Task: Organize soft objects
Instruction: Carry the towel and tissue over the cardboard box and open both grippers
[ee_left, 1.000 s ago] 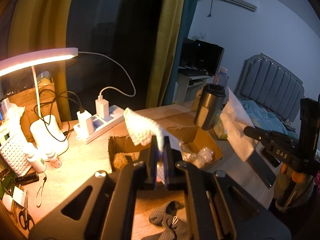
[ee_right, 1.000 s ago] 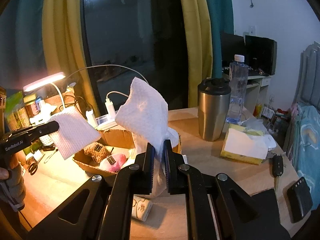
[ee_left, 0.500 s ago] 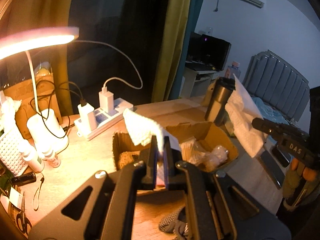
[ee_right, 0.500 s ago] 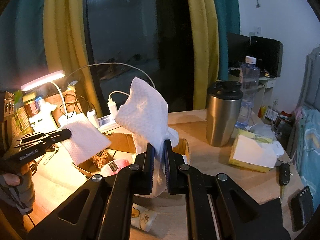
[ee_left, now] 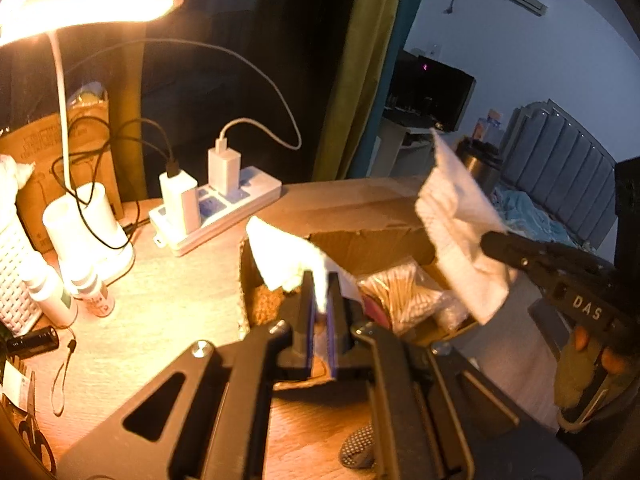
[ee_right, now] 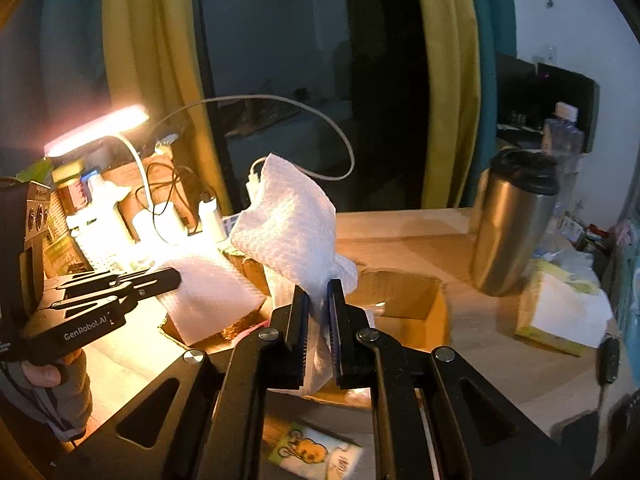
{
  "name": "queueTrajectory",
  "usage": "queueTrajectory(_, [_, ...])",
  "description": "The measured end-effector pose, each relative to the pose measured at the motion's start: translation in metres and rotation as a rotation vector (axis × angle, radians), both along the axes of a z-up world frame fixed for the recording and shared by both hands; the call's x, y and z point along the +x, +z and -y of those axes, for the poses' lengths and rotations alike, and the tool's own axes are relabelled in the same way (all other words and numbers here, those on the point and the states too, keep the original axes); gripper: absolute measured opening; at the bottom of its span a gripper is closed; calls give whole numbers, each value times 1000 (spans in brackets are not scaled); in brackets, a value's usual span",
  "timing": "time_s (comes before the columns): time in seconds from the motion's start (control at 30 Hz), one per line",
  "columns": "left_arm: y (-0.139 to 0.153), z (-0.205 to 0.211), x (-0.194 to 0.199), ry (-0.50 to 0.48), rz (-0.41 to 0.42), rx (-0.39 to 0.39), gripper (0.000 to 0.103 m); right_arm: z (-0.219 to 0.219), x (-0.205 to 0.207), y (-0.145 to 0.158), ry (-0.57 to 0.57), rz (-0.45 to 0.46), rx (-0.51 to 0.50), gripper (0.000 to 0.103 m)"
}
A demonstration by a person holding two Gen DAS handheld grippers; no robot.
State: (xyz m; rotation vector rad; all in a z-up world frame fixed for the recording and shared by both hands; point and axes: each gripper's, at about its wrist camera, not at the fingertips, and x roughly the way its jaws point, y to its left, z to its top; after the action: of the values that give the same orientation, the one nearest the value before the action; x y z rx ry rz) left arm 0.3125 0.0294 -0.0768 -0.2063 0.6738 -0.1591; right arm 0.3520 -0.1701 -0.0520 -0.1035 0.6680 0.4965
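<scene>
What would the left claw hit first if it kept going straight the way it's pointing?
Probably the open cardboard box: the left claw, shut on a white tissue, points down toward its inside. Depth is hard to judge.

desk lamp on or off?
On. The desk lamp head glows bright orange-white in both wrist views and throws warm light over the desk beneath it.

Both tissue-holding tongs [ee_left: 320, 280] [ee_right: 318, 292] sank closer over the box [ee_left: 360, 236].
</scene>
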Motion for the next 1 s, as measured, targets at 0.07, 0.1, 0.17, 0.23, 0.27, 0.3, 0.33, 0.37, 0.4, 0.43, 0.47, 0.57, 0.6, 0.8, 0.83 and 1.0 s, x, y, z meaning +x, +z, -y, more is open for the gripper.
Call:
queueTrajectory(0.07, [-4,-2,3,0,-9,-2,4,-6,4,-6,12,-17,-1,10])
queueTrajectory(0.1, [-7,-3,5,-1,-15,-4,4,-10,6,-10,18,-28,-2,10])
queueTrajectory(0.17, [-11,-4,8,-1,-27,-6,4,-16,10,-20,27,-55,-5,10])
queueTrajectory(0.23, [-17,-5,11,-5,-41,-9,4,-20,13,-27,33,-76,-3,10])
queueTrajectory(0.27, [-19,-6,13,-5,-44,-9,4,-23,15,-31,37,-86,-4,10])
queueTrajectory(0.3, [-21,-7,14,-5,-49,-10,4,-25,17,-34,38,-93,-6,10])
queueTrajectory(0.33, [-23,-7,14,-6,-53,-12,4,-27,18,-37,40,-100,-8,10])
queueTrajectory(0.37, [-25,-7,16,-5,-57,-13,4,-30,20,-42,42,-109,-13,10])
queueTrajectory(0.4, [-27,-8,17,-4,-63,-15,4,-32,21,-45,42,-115,-17,10])
queueTrajectory(0.43, [-29,-9,18,-5,-67,-16,4,-34,22,-48,42,-122,-22,10])
queueTrajectory(0.47, [-31,-9,19,-5,-72,-16,4,-36,24,-53,41,-134,-30,10])
queueTrajectory(0.57, [-36,-10,22,-6,-88,-14,6,-39,28,-63,37,-157,-42,10])
queueTrajectory(0.6, [-37,-10,22,-7,-92,-15,6,-41,29,-67,35,-165,-50,10])
queueTrajectory(0.8, [-41,-13,25,4,-116,-20,14,-50,30,-84,28,-196,-109,10])
queueTrajectory(0.83, [-40,-13,25,6,-117,-18,15,-50,29,-85,27,-197,-113,10])
queueTrajectory(1.0, [-38,-12,23,12,-119,-5,27,-48,28,-83,5,-193,-122,25])
